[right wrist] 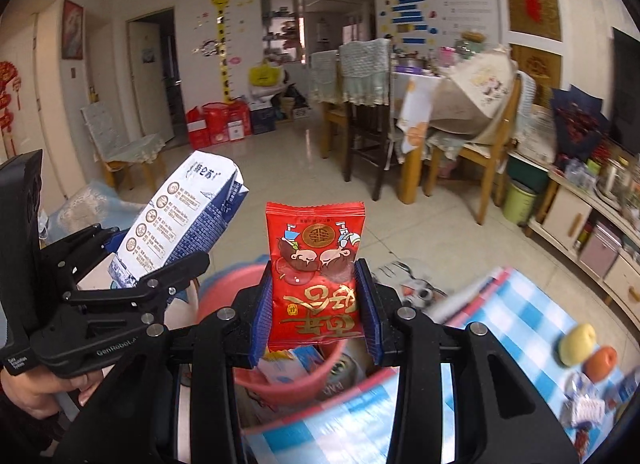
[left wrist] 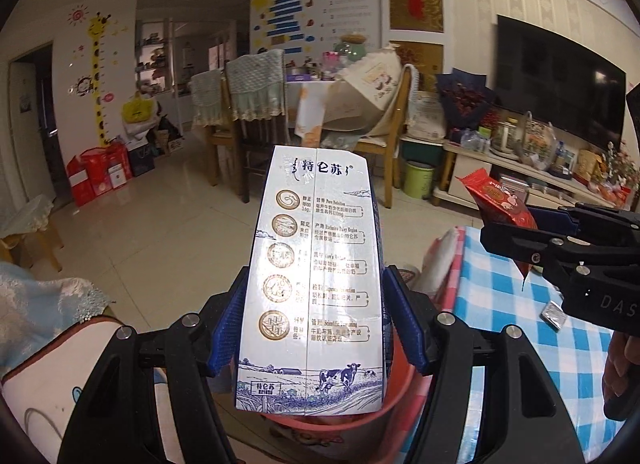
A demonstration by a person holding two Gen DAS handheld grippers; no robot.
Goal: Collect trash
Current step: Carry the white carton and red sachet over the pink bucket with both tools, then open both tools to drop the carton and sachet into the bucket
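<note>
One carton [left wrist: 312, 284]; one red packet [right wrist: 316, 276]

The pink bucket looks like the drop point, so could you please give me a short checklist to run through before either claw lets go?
1. Left claw grips the milk carton: ok.
2. Right claw grips the red snack packet: ok.
3. Pink bucket lies below both items: ok.
4. Bucket has room left: cannot tell, rubbish already inside.
5. Claws clear of each other: ok.
</note>
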